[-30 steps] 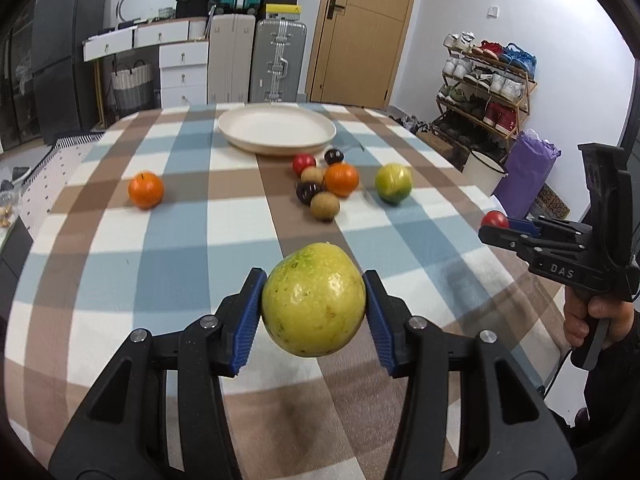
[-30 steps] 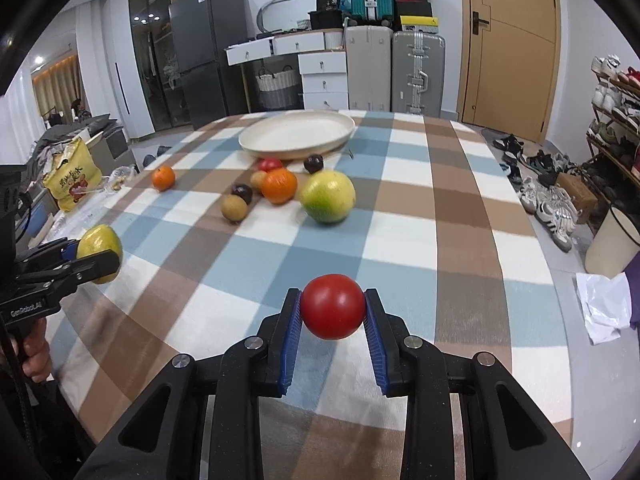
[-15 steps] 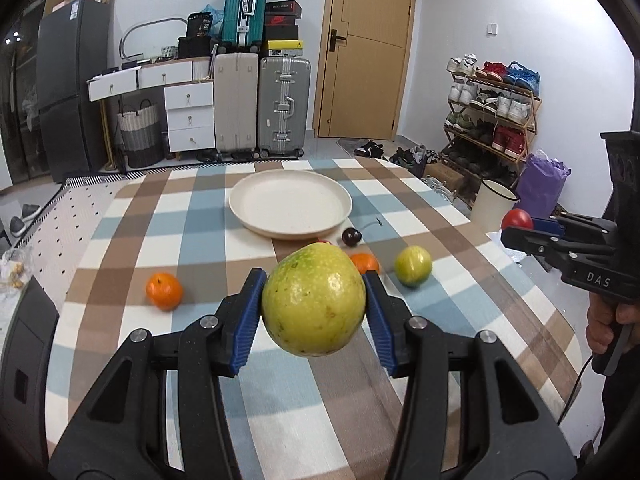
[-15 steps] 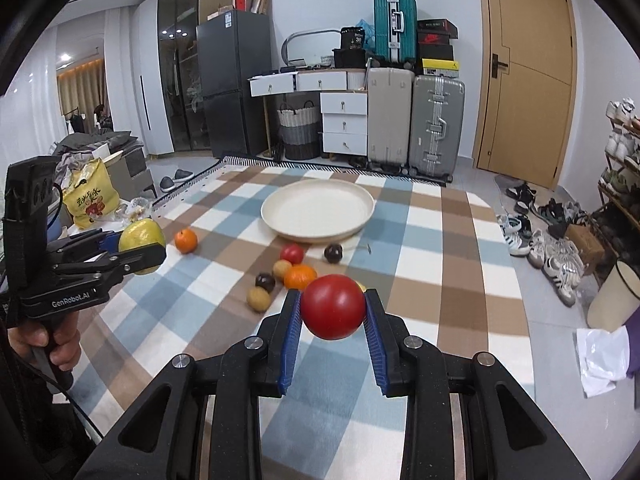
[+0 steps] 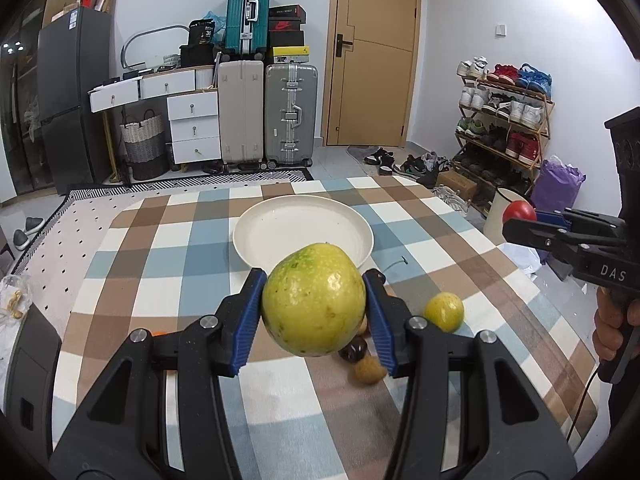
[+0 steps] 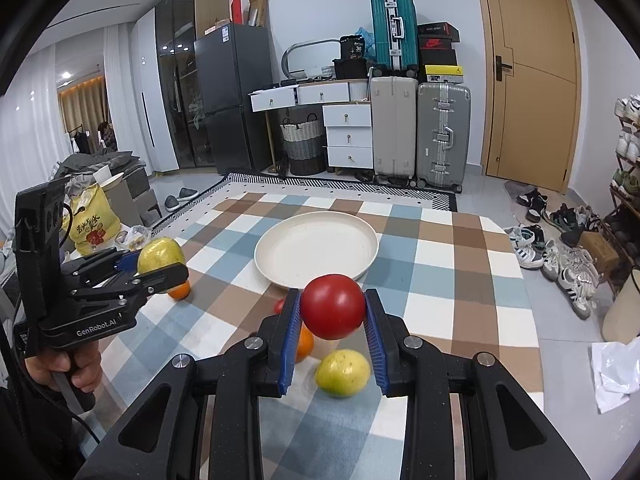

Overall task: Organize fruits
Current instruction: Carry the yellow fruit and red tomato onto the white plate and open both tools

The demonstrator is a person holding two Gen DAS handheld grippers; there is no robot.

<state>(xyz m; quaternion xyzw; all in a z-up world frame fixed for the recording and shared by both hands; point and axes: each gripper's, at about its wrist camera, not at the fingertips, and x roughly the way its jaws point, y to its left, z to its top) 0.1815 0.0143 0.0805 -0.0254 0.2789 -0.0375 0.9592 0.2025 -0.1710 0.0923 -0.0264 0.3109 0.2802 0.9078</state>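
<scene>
Clamped between the blue pads of the left gripper point(image 5: 314, 308): a big yellow-green fruit point(image 5: 314, 299), held clear above the checked cloth point(image 5: 192, 256). Just past its fingertips, only in the left view: a dark round fruit point(image 5: 354, 349) and a small tan one point(image 5: 369, 369). Pinched in the nearly closed right gripper point(image 6: 332, 320): a red tomato point(image 6: 333, 306). Under those fingertips, a yellow-green fruit point(image 6: 342, 372) and an orange point(image 6: 305, 343); off to the left, only in the right view, a second orange point(image 6: 180, 290). Beyond both grippers, a bare cream plate point(image 6: 280, 248).
</scene>
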